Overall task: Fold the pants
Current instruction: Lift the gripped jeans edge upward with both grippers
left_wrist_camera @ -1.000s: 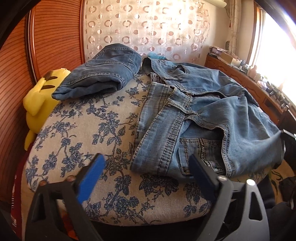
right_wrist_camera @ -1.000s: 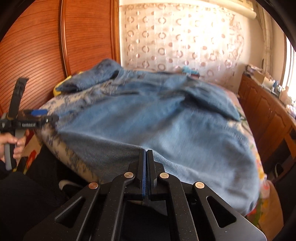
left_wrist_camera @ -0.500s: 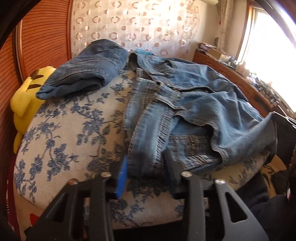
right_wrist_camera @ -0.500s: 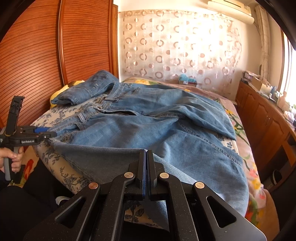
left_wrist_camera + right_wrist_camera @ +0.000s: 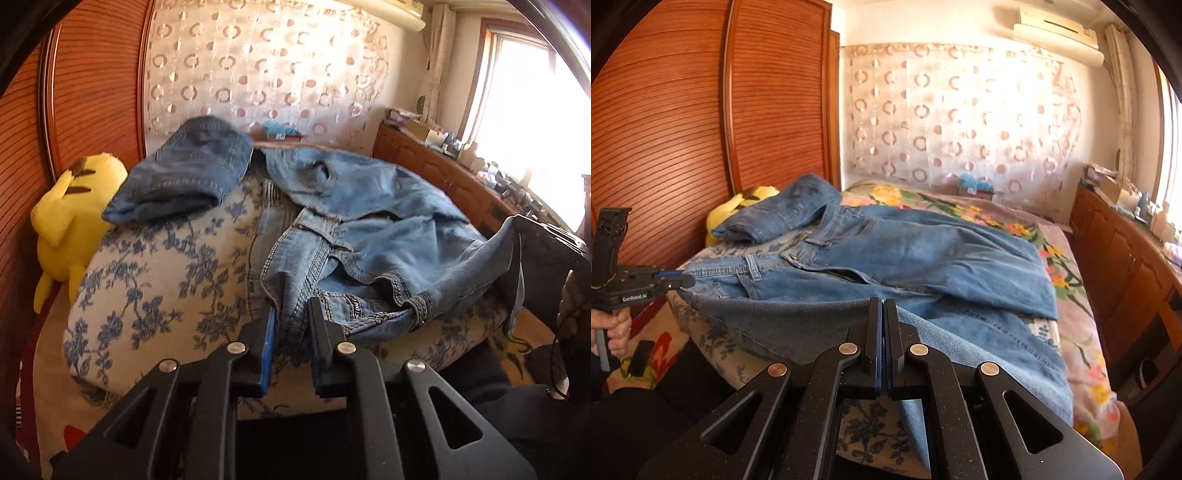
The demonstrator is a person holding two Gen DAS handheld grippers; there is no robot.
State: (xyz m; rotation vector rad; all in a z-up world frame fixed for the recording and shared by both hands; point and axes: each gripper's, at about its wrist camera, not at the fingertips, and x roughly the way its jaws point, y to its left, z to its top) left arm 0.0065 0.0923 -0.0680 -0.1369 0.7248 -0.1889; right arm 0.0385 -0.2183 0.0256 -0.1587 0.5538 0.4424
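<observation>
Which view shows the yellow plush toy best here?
The left wrist view: the yellow plush toy shows nearly whole, wedged between the bed and the wooden wardrobe, beside the folded jeans. In the right wrist view only a yellow sliver shows behind the folded jeans.

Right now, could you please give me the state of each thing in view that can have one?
left gripper: jaws closing on the waistband.
right gripper: shut on the jeans' edge.
light jeans: spread unfolded on the bed, near edge lifted.
dark jeans: folded, resting by the plush toy.
</observation>
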